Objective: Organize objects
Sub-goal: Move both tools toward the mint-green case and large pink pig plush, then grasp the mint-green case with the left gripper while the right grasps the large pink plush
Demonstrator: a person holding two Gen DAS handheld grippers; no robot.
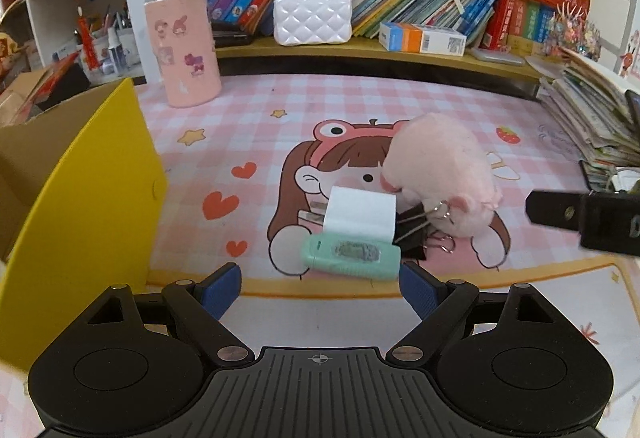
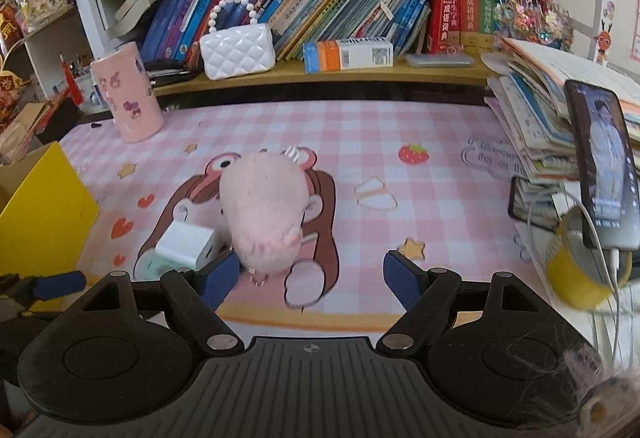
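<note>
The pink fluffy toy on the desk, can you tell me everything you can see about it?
The pink plush toy looks soft and fuzzy, pale pink all over, with a rounded body and a small darker-pink ear or snout at its near end. It lies on the pink checked desk mat, over the printed cartoon girl. A metal ring hangs from it. It leans against a pile: the white charger block and black binder clips sit right beside and partly under it. Neither gripper touches it.

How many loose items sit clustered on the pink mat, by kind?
Pink plush toy: 1
White charger block: 1
Mint green case: 1
Black binder clips: at least 1, pile partly hidden
Total: at least 4
</note>
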